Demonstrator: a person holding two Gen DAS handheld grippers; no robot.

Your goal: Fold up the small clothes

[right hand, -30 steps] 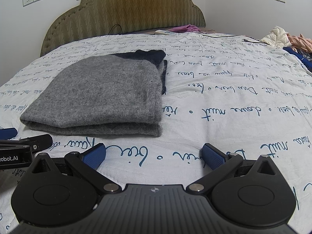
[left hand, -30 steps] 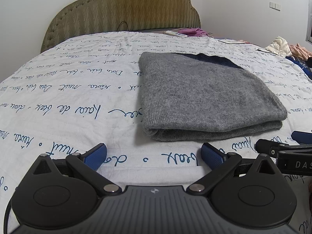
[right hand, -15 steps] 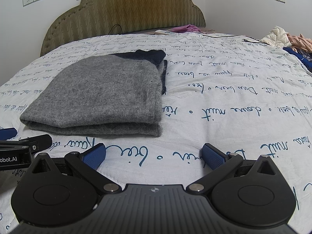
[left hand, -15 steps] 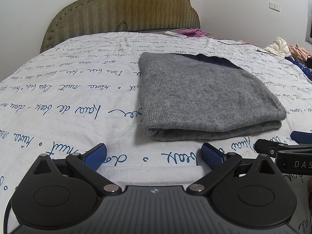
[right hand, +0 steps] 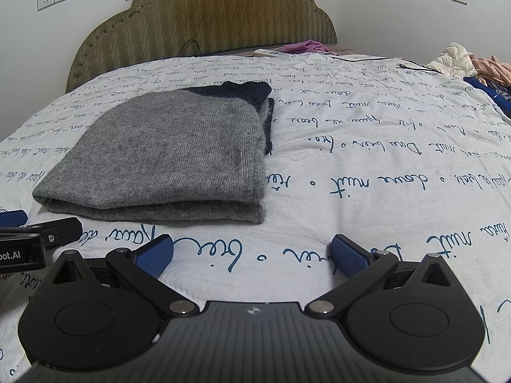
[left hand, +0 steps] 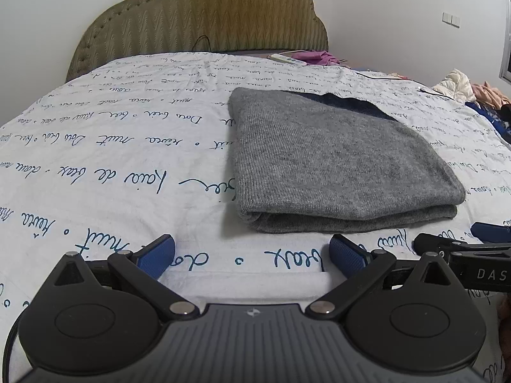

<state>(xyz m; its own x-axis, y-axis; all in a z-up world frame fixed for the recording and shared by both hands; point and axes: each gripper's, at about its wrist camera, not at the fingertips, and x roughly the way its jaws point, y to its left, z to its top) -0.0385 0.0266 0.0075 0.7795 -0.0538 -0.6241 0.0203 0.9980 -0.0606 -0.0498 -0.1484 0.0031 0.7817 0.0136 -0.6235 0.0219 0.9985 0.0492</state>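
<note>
A grey knit garment [left hand: 332,162] with a dark navy part at its far edge lies folded flat on the bed; the right wrist view has this garment [right hand: 166,156] left of centre. My left gripper [left hand: 252,253] is open, low over the sheet just short of the garment's near fold, nothing between its blue pads. My right gripper [right hand: 252,253] is open too, to the right of the garment's near corner, holding nothing. Each gripper's tip shows at the edge of the other's view.
The bed has a white sheet [left hand: 111,159] with blue handwriting print and an olive padded headboard [left hand: 198,16]. A pile of loose clothes [right hand: 472,63] lies at the far right edge. A purple cloth [left hand: 314,57] and a white remote lie near the headboard.
</note>
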